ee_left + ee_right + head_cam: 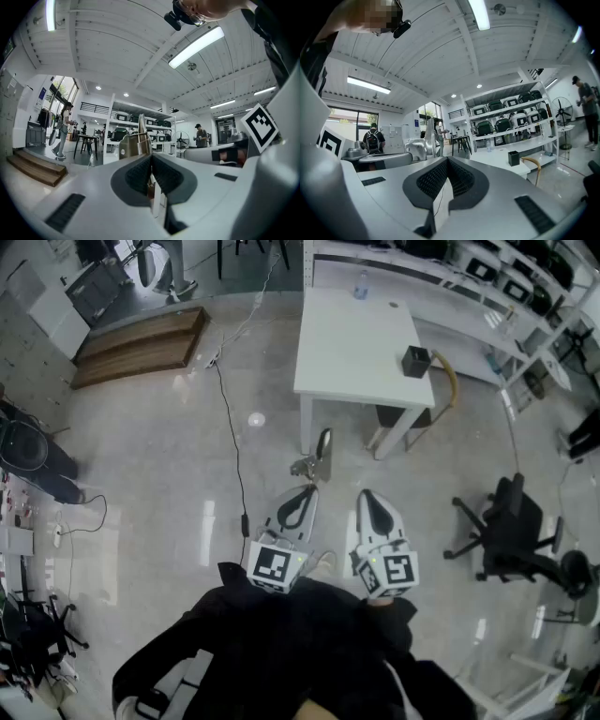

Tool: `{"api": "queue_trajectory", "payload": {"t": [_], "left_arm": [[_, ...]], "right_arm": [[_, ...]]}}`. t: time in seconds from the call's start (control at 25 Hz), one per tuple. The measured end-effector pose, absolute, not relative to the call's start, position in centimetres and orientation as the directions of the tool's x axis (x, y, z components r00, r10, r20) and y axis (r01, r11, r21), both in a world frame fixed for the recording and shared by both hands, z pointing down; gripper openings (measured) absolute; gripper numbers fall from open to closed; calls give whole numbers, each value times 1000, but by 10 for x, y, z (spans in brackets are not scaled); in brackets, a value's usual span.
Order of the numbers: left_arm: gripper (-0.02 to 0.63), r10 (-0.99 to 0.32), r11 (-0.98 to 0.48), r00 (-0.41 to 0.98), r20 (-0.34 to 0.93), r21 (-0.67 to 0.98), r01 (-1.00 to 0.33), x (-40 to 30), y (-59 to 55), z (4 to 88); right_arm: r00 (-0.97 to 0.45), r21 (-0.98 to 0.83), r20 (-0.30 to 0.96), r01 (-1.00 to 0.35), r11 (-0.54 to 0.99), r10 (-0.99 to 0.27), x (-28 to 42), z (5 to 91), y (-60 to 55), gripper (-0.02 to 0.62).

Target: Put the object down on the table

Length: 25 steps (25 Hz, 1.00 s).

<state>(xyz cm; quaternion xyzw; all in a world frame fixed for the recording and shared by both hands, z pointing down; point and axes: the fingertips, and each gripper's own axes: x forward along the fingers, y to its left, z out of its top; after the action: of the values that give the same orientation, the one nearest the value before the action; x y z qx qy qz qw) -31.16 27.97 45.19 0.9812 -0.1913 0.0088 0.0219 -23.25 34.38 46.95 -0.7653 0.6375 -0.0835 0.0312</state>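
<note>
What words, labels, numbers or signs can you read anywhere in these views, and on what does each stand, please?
No words or numbers can be read anywhere.
Black-and-white square markers on the left cube and the right cube: patterns only, no letters.
Blue wall sign: too small to read.
Silver metal part: no marking visible.
</note>
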Motion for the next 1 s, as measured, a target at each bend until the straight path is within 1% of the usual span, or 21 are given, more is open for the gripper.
{"api": "queue_trajectory", "payload": {"t": [0.44, 0.72, 1.0], "left_arm": [[6, -398, -917, 917, 32, 32, -399, -290, 284, 453], [6, -426, -904, 905, 7, 30, -426, -271, 289, 452], [6, -443, -896, 896, 29, 25, -444, -258, 293, 459]], "right_arm": [[151, -164, 72, -973, -161, -986, -206, 469, 345, -11], [137, -138, 43, -980, -142, -990, -181, 465, 347, -11], [122, -151, 47, -980, -128, -991, -165, 477, 352, -12]]}}
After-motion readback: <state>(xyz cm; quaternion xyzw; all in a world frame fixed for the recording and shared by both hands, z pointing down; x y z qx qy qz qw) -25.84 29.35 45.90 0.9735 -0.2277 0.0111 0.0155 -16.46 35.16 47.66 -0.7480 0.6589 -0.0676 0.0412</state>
